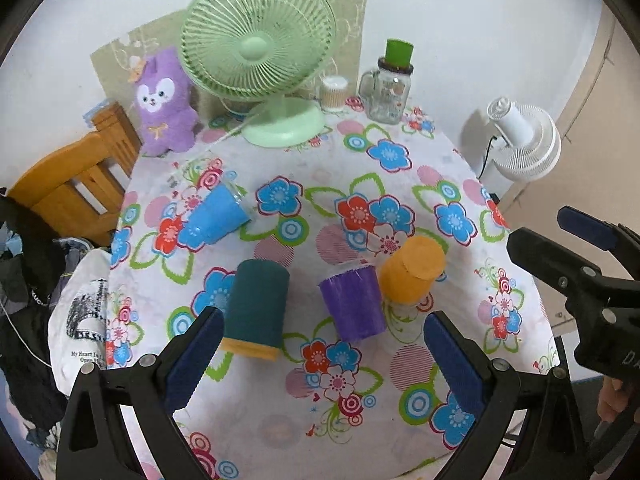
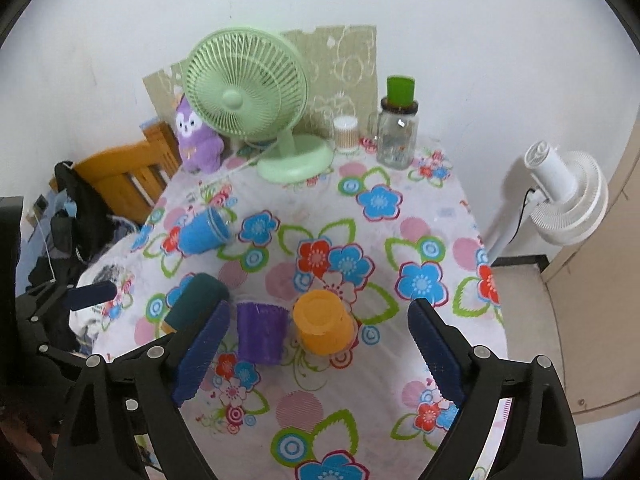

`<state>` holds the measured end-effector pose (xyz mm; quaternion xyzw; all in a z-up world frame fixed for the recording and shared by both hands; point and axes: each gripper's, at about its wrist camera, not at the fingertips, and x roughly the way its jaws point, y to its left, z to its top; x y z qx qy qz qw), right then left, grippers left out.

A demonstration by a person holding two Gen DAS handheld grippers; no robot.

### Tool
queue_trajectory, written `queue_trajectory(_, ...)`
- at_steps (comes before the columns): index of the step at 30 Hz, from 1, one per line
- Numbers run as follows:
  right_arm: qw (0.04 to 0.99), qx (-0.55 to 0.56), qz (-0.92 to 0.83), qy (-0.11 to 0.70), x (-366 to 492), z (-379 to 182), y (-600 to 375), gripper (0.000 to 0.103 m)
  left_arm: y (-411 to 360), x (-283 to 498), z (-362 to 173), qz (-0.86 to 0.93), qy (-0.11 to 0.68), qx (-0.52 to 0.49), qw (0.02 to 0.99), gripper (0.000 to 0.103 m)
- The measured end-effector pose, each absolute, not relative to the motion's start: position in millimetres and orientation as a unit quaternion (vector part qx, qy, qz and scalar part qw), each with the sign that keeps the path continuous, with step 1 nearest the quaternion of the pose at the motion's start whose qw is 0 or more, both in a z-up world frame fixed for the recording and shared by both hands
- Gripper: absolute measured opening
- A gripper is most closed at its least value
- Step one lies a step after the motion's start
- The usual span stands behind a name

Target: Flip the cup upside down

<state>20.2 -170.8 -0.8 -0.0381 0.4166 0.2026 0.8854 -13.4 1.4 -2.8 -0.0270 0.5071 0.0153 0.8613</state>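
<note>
Several cups stand on the flowered tablecloth (image 1: 320, 184). A blue cup (image 1: 216, 218) (image 2: 204, 232) lies on its side at the left. A dark teal cup (image 1: 258, 306) (image 2: 196, 300) with a yellow rim, a purple cup (image 1: 354, 304) (image 2: 262, 332) and an orange cup (image 1: 412, 270) (image 2: 322, 326) stand upside down in a row. My left gripper (image 1: 324, 356) is open and empty, in front of the teal and purple cups. My right gripper (image 2: 320, 354) is open and empty, in front of the purple and orange cups; it also shows in the left wrist view (image 1: 576, 252).
A green desk fan (image 1: 260, 52), a purple plush toy (image 1: 162, 100), a small jar of sticks (image 1: 333, 94) and a glass mug jar with a green lid (image 1: 386, 88) stand at the table's far edge. A wooden chair (image 1: 76, 188) is left, a white fan (image 1: 520, 140) right.
</note>
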Motion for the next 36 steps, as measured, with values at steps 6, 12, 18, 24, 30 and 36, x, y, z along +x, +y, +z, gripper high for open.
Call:
queue_trajectory(6, 0.898, -0.039, 0.192, 0.394, 2.0, 17.2, -171.4, 0.093, 9.8, -30.9, 19.7, 0.029, 0.482, -0.047, 0.875, 0.101)
queue_trajectory(12, 0.909, -0.039, 0.165, 0.382, -13.5, 29.6, -173.5, 0.093, 18.7, -45.8, 34.8, 0.044, 0.470, -0.066, 0.879, 0.102)
queue_trajectory(18, 0.916, -0.027, 0.157, 0.368, -24.9, 36.8, -174.7, 0.095, 20.6, -52.6, 42.9, 0.040, 0.458, -0.082, 0.884, 0.102)
queue_trajectory(24, 0.921, -0.028, 0.150, 0.359, -30.6, 41.8, -174.6, 0.096, 18.1, -56.5, 47.3, 0.041, 0.448, -0.078, 0.890, 0.103)
queue_trajectory(30, 0.920, -0.027, 0.148, 0.362, -31.9, 40.8, -175.5, 0.096, 18.4, -58.2, 47.6, 0.043, 0.447, -0.078, 0.890, 0.103)
queue_trajectory(36, 0.918, -0.031, 0.146, 0.368, -31.5, 38.3, -174.5, 0.096, 18.8, -59.9, 46.6, 0.055, 0.446, -0.070, 0.891, 0.103)
